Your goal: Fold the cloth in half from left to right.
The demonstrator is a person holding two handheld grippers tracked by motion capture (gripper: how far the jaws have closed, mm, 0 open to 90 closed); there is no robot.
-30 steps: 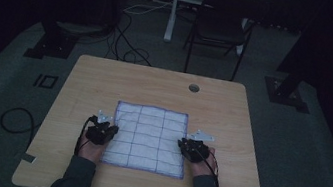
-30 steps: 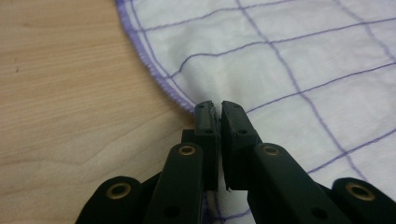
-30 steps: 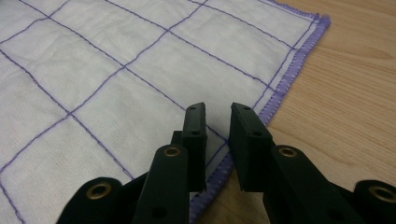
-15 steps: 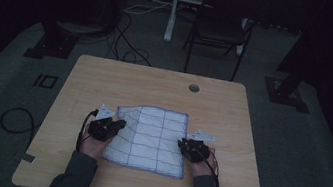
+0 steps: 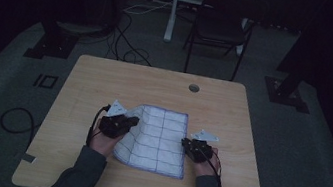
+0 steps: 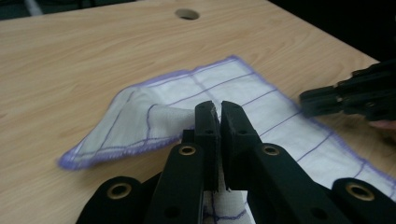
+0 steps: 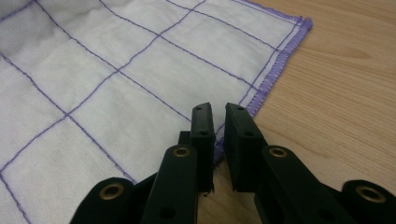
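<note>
White cotton cloth w/ purple grid lines & purple hem (image 5: 158, 135) lies on light wooden table (image 5: 156, 84), its left edge lifted & folded inward. Left gripper (image 5: 132, 120) clenched on that raised edge, jaws pinching fabric. Right gripper (image 5: 185, 143) at cloth's right hem, jaws just been closing w/ hem (image 7: 261, 91) between them, narrow gap left.

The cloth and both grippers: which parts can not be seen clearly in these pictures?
- Cloth: in the left gripper view, the pinched edge is hidden by the left gripper.
- Right gripper: whether the pads press the hem is hidden by its jaws.
- High view: dim, both grippers too small.
</note>
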